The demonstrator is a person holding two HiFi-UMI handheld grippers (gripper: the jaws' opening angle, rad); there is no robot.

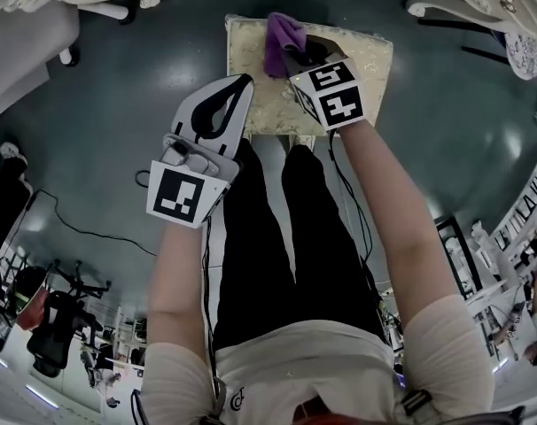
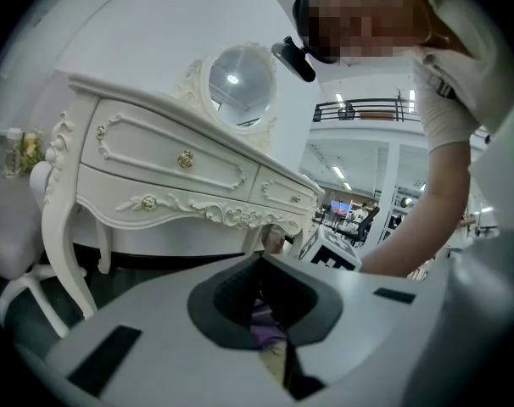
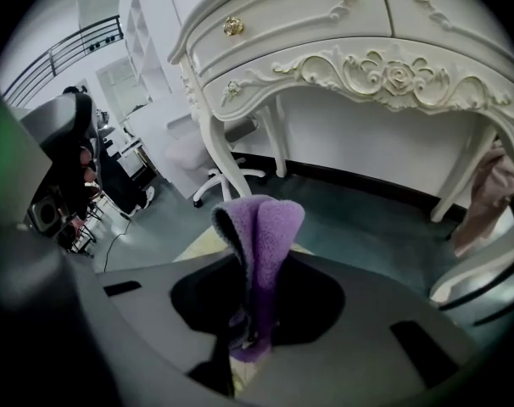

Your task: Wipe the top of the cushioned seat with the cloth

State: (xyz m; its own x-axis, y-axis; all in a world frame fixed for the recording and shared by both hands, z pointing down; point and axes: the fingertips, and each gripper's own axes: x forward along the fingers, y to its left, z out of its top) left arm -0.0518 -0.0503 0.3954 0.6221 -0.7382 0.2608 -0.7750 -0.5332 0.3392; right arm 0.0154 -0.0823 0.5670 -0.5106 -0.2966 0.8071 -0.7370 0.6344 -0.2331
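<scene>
Three cameras, all working around the cushioned seat (image 1: pixel 366 56).
Head view hangs high above the seat, looking steeply down; both gripper views sit low and close at seat level, facing outward to the white dressing table (image 2: pixel 172 176) beyond it, and all three catch the purple cloth (image 3: pixel 270 227).

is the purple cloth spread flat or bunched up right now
Bunched. The purple fleecy cloth stands doubled over in an upright fold, pinched in the right gripper, not laid flat.

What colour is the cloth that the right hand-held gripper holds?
The cloth is purple; it shows best in the right gripper view.
</scene>
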